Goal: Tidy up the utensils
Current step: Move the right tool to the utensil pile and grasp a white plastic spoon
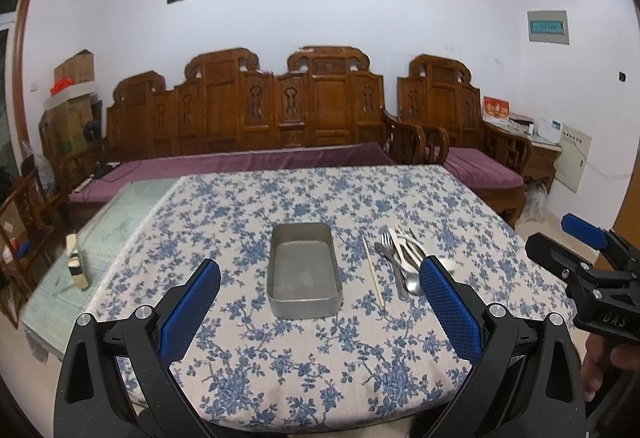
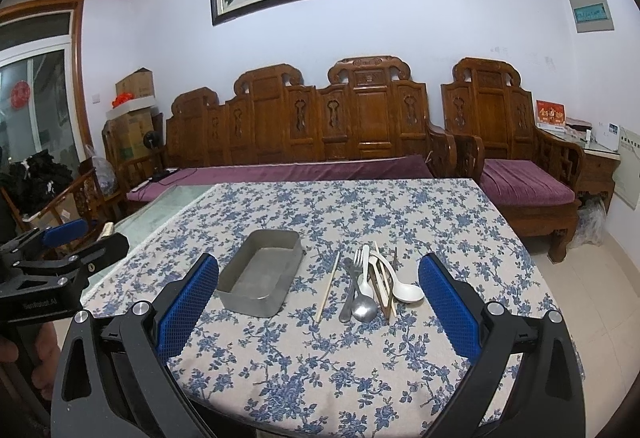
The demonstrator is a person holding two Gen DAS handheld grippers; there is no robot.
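Utensils [image 2: 370,288] lie lengthwise toward camera.

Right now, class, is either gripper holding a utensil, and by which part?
Nothing is held. The left gripper and right gripper are both open; the utensils lie on the tablecloth.

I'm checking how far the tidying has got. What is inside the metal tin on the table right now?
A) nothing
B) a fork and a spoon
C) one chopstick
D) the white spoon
A: the metal tin shows only its bare floor, while the fork, white spoon and lone chopstick lie on the tablecloth beside it.
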